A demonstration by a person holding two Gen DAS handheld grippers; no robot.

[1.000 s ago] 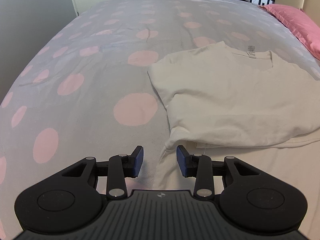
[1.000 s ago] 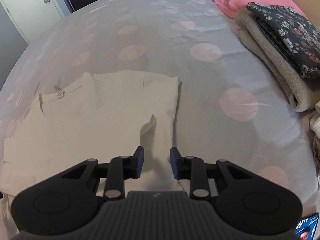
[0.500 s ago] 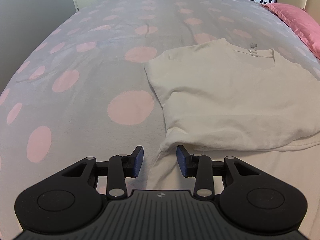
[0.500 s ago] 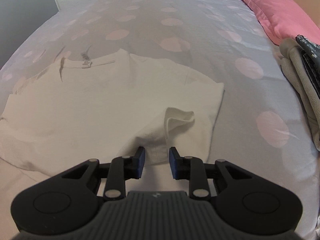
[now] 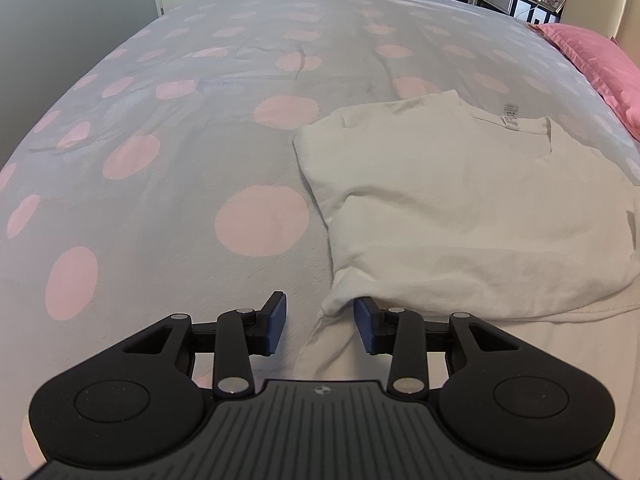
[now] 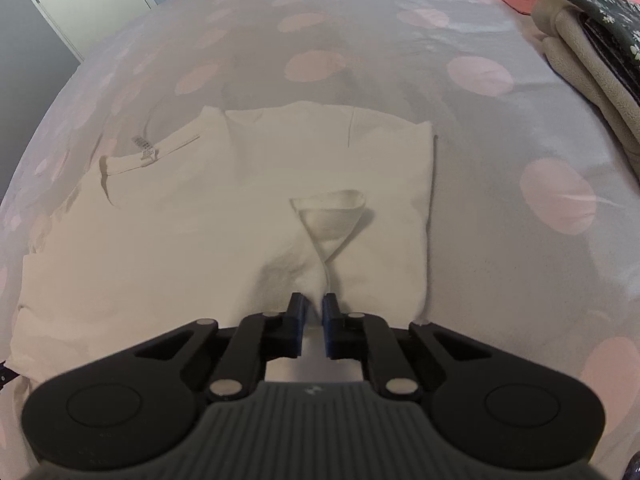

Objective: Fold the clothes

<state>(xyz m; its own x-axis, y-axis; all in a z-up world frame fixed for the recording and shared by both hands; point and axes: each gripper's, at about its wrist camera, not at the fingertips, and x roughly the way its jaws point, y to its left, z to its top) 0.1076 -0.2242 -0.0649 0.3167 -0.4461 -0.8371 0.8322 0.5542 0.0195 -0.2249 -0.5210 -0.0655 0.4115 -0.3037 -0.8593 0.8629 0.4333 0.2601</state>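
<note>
A white T-shirt (image 5: 460, 208) lies partly folded on the spotted bedspread (image 5: 168, 184), collar and label at the far side. My left gripper (image 5: 320, 318) is open, with a bunched corner of the shirt hanging between its blue pads, touching the right one. In the right wrist view the same T-shirt (image 6: 224, 208) shows a sleeve folded onto its body. My right gripper (image 6: 315, 312) is shut on a pinched ridge of the shirt's fabric at the near edge, below the sleeve cuff (image 6: 332, 212).
A pink pillow (image 5: 596, 56) lies at the far right by a beige headboard (image 5: 600, 4). A stack of folded clothes (image 6: 592, 48), beige under dark floral, sits at the right. A white door (image 6: 100, 0) and a dark wardrobe stand beyond the bed.
The right gripper closed on the shirt's fabric near the folded sleeve and swung rightwards. The left gripper stayed open and crept closer to the shirt's corner.
</note>
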